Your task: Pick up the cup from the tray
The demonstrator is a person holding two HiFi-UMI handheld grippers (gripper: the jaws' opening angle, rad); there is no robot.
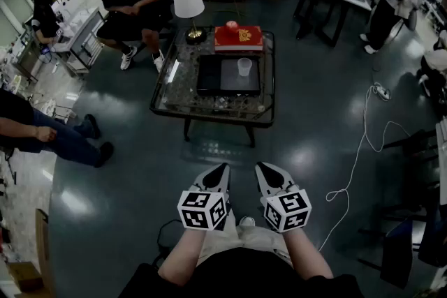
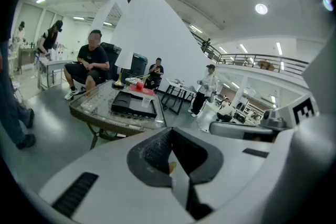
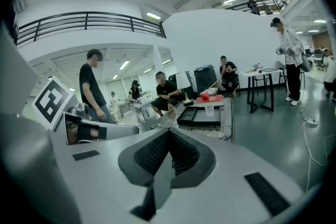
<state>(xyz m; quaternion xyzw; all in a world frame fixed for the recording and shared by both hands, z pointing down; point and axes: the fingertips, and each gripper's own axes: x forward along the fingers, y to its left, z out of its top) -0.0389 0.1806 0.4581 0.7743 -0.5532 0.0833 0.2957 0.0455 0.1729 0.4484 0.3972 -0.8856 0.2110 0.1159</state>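
A clear plastic cup [image 1: 244, 67] stands upright on a black tray [image 1: 209, 80] atop a glass worktop [image 1: 209, 114]. The floor [image 1: 307, 150] is dark and glossy. The left hand-held gripper [image 1: 221, 169] and right hand-held gripper [image 1: 260, 168] are closed and empty.

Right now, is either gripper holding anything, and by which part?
Nothing is held. The left gripper and right gripper are both shut and empty; the cup stands on the tray, far ahead.
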